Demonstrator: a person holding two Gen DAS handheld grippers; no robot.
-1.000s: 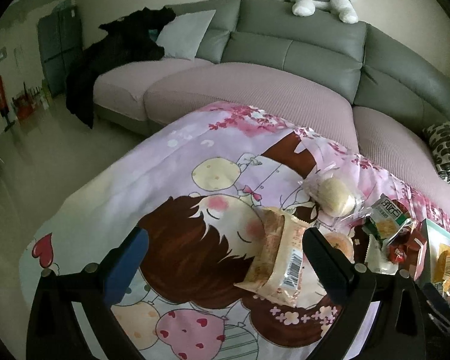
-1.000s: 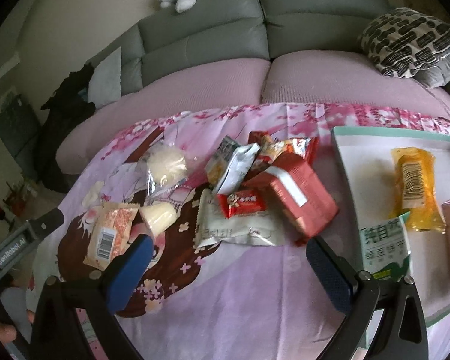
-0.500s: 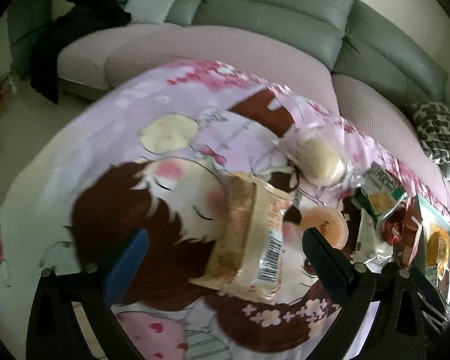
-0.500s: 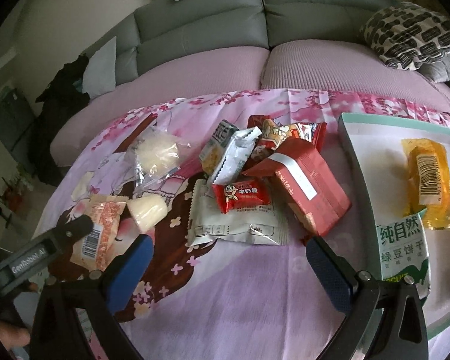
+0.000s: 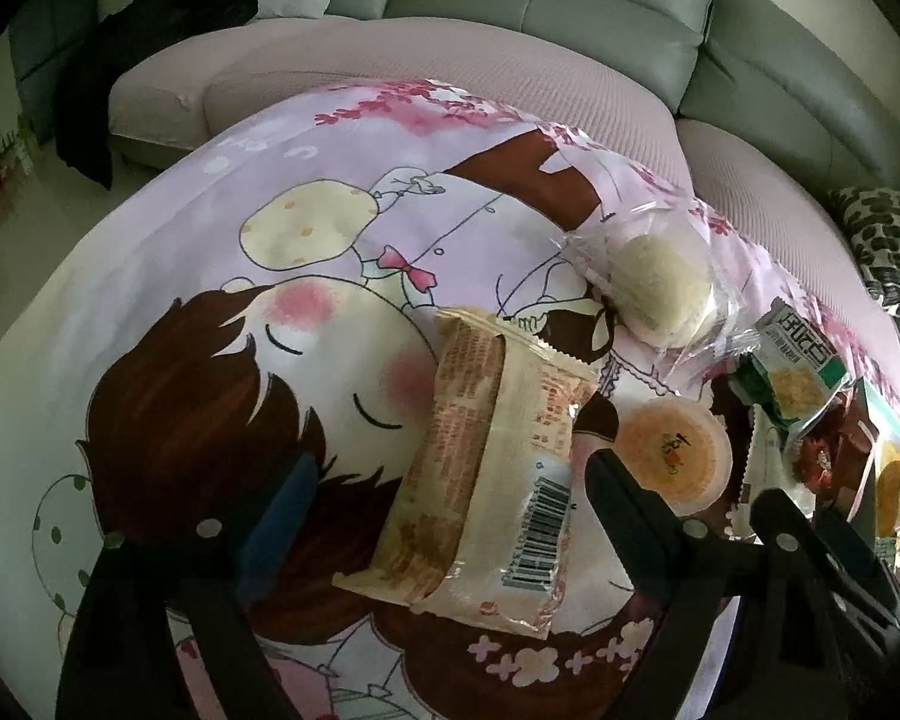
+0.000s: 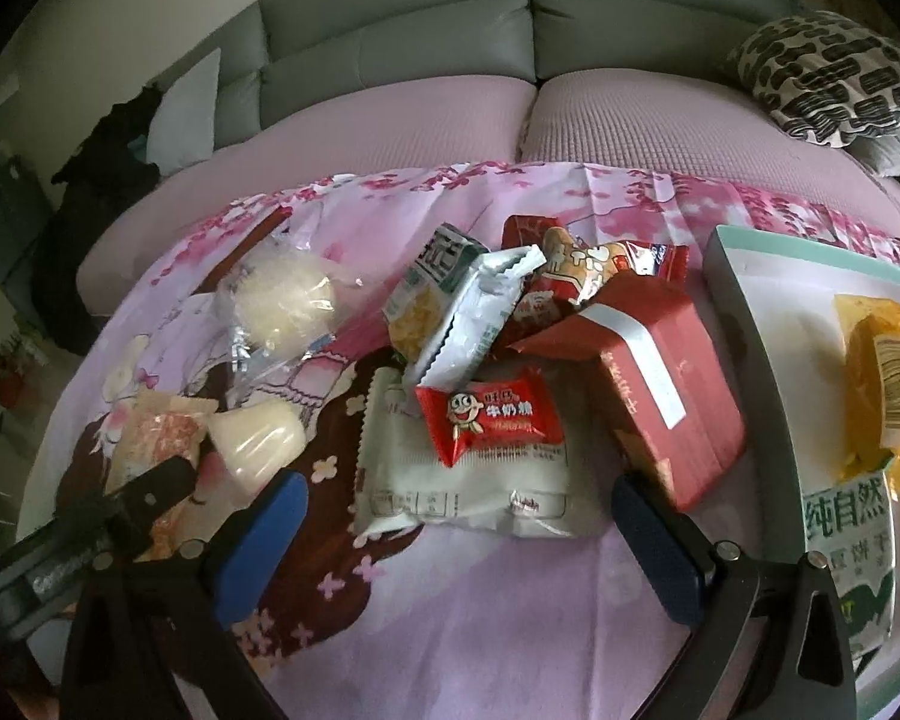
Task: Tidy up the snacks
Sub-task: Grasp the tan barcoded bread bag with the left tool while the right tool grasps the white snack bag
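A beige bread packet with a barcode (image 5: 486,480) lies on the cartoon-print cloth (image 5: 210,300). My left gripper (image 5: 450,504) hangs low over it. Its jaws are closing with the packet between them, and a gap still shows on the left side. My right gripper (image 6: 459,516) stands open just above a white packet (image 6: 462,480) that carries a small red candy packet (image 6: 492,420). Beside these lie a red box (image 6: 660,396), a green-and-white packet (image 6: 432,276), a wrapped round bun (image 6: 282,300) and a jelly cup (image 6: 258,444).
A pale tray (image 6: 744,324) at the right holds a yellow packet (image 6: 882,372) and a green-lettered packet (image 6: 852,546). Behind the cloth runs a grey and pink sofa (image 6: 630,120) with a patterned cushion (image 6: 828,78). Dark clothes (image 5: 150,18) hang on its left end.
My left gripper has sunk closer to the beige packet and its jaws have narrowed slightly. My right gripper has moved in toward the snack pile, so the white packet now lies between its fingers.
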